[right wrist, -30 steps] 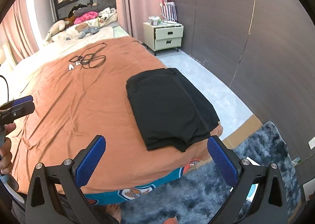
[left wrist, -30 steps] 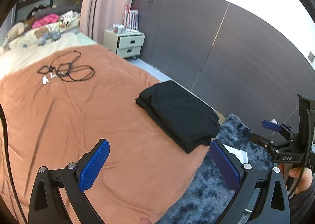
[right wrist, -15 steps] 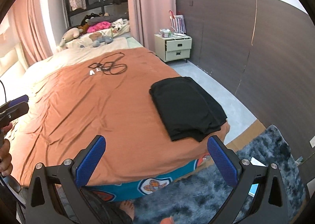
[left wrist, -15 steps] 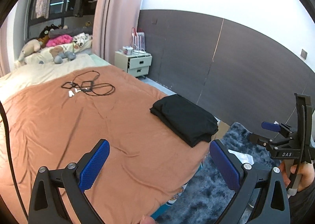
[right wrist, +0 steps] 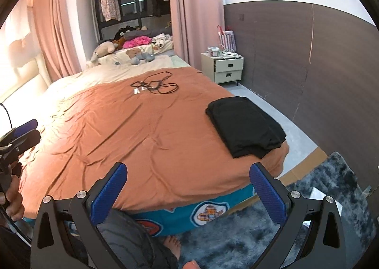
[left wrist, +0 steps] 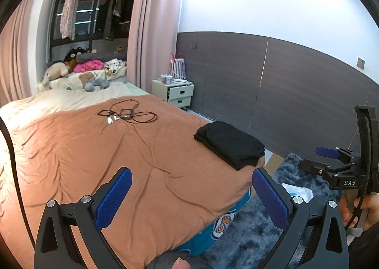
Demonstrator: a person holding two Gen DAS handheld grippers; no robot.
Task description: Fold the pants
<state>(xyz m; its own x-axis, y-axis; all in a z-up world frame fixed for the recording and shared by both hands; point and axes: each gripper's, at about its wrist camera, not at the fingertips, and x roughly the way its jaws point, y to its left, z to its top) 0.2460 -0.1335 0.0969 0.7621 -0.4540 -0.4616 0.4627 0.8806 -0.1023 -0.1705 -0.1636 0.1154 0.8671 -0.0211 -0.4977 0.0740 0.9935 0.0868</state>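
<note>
Left tongs [left wrist: 189,188] stand wide apart, empty, held above the near edge of the bed [left wrist: 99,150]. Right tongs [right wrist: 187,186] likewise spread wide, nothing between the blue pads [right wrist: 110,188]. Further along the orange sheet we see a tangle of black cable [left wrist: 128,114], well apart from everything else. Toward the right edge of the bed lie the pants [left wrist: 231,143], black, already folded into a compact flat rectangle, sitting near the corner; in the right wrist view the pants [right wrist: 246,124] show stacked layers at the near end.

We judge the fabric soft, light and limp: no stiffness, it will sag and the layers can slide apart if lifted by one edge. Not fragile, not slippery on the sheet. If we must take hold, best pinch through all layers at the folded edge, one tongs at each corner, so the stack stays together.

Writing: "DAS" in white letters on the body of the other gripper [left wrist: 341,174] at far right of the left wrist view. The bedside drawers [left wrist: 176,95] carry no readable label.
</note>
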